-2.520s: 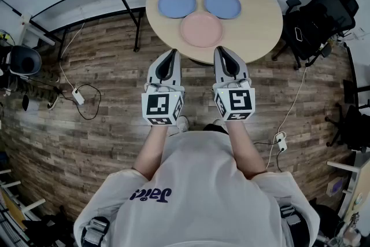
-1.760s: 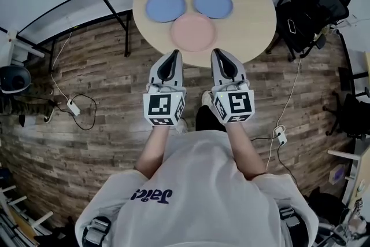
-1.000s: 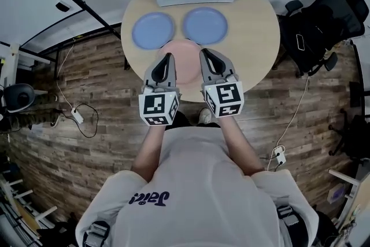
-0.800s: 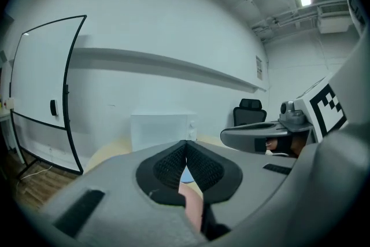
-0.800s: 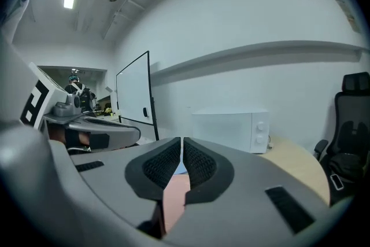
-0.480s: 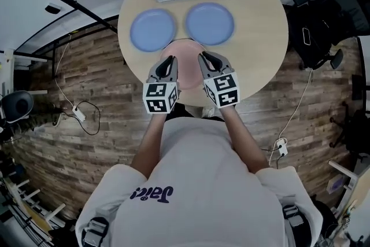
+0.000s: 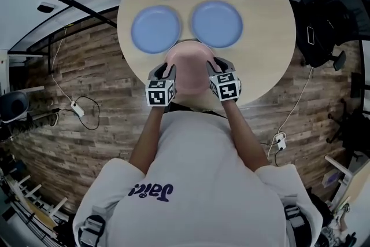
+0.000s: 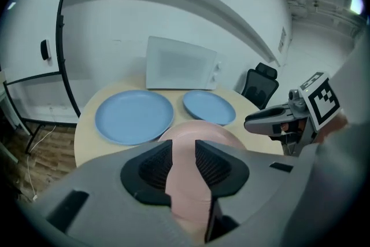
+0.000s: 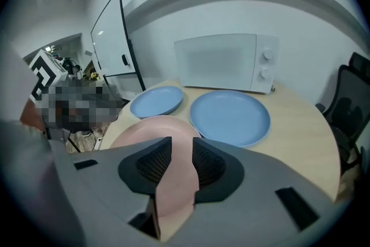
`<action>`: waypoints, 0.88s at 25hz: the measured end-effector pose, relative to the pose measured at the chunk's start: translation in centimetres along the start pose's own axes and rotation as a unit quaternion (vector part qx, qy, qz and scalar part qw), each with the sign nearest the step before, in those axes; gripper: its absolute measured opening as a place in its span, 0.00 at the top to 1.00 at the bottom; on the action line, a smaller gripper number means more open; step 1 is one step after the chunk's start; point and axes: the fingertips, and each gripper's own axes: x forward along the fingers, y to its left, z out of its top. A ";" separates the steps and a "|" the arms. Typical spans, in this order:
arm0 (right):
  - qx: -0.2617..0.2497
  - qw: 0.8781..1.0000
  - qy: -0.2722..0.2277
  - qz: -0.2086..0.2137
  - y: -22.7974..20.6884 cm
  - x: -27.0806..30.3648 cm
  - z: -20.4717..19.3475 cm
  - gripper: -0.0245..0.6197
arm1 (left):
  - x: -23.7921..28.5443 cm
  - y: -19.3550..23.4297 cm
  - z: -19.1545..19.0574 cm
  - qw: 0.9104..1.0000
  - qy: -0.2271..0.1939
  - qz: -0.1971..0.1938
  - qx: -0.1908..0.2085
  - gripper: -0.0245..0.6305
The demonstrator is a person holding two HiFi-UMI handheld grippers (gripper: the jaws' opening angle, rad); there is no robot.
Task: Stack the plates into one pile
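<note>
On the round beige tabletop nothing is stacked yet; the round pink plate is flanked, unclamped, by the left claw and right claw, each just opened halfway.

left gripper: jaws apart, just been opening | round pink plate in their gap, ungripped | behind on beige round counter: left blue round plate, right blue round plate, white microwave

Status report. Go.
Left gripper, right gripper open, jaws just been opening, flanking pink plate; plate shows through each gap, ungripped. Two blue plates unstacked behind. Nothing blocking.
</note>
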 end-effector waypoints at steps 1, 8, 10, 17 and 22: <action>0.005 1.000 0.010 -0.005 -0.3 0.5 -0.7 0.78 | 0.5 0.6 -1.0 1.000 0.016 0.001 -0.006 0.78; 0.039 0.996 0.071 -0.044 -2.6 2.9 -5.1 0.78 | 3.2 3.9 -6.7 0.993 0.087 -0.002 -0.081 0.66; 0.050 0.994 0.085 -0.050 -3.2 3.2 -6.4 0.78 | 3.5 4.5 -7.7 0.990 0.098 0.002 -0.100 0.66; 0.093 0.989 0.100 -0.051 -3.6 4.0 -7.9 0.85 | 3.9 6.1 -8.3 0.988 0.114 0.025 -0.100 0.82; 0.103 0.988 0.100 -0.051 -3.5 4.4 -8.0 0.89 | 4.1 5.9 -8.3 0.987 0.121 0.019 -0.104 0.88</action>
